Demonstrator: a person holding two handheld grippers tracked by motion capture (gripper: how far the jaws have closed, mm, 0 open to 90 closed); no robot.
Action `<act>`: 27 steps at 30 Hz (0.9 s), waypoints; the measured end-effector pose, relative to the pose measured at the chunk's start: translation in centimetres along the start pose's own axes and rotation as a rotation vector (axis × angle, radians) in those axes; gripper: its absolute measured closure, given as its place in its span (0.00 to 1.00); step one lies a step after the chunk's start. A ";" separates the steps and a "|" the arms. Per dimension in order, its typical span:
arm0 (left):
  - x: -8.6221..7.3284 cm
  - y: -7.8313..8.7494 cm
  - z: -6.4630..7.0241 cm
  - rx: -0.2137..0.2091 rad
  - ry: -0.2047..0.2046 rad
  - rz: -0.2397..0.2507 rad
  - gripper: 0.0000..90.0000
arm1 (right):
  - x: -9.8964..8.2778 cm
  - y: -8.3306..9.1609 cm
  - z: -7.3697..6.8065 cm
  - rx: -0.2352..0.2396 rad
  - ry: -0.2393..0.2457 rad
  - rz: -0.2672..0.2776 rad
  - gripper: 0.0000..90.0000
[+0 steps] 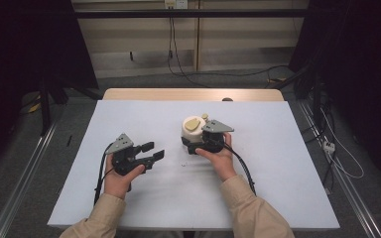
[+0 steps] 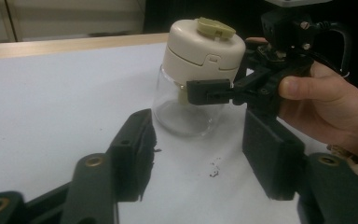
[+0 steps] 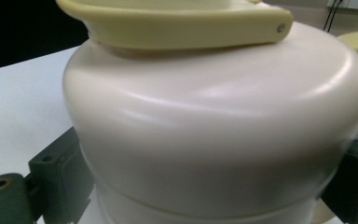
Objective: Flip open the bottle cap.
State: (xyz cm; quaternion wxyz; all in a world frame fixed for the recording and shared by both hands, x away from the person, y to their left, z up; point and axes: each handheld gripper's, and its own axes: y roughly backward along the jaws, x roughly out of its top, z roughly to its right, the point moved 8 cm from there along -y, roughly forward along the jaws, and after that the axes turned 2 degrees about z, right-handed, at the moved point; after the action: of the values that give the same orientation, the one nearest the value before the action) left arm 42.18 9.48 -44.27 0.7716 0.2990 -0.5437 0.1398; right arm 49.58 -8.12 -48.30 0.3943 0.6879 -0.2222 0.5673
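One jar [image 2: 193, 88], two claws, one gripping

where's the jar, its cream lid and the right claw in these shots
jar [image 2: 179, 109], left gripper view, clear glass body below the lid
cream lid [image 2: 203, 53], left gripper view, its rounded side wall
right claw [image 2: 223, 92], left gripper view, between its tips at the jar's neck

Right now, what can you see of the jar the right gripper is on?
The jar stands upright on the white table sheet: a clear glass-like body, apparently empty, under a wide cream plastic lid with a yellowish flip tab on top. The right gripper clamps it just below the lid. A few dark specks lie on the sheet nearby.
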 end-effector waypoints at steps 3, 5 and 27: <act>0.2 -0.7 0.2 -0.016 0.015 -0.010 0.55 | 0.0 0.0 0.0 0.001 0.000 0.000 0.06; 0.3 -1.0 0.4 -0.040 0.052 -0.013 0.58 | 0.0 0.0 0.0 0.001 -0.001 0.000 0.06; 1.8 -4.6 1.1 -0.048 0.033 -0.079 0.86 | 0.0 0.0 0.0 0.004 -0.004 0.000 0.06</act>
State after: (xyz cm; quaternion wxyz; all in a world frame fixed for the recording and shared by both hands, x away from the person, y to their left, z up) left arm 44.52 4.98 -43.75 0.7923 0.2991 -0.5220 0.1011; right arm 49.58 -8.11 -48.34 0.3925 0.6896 -0.2221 0.5666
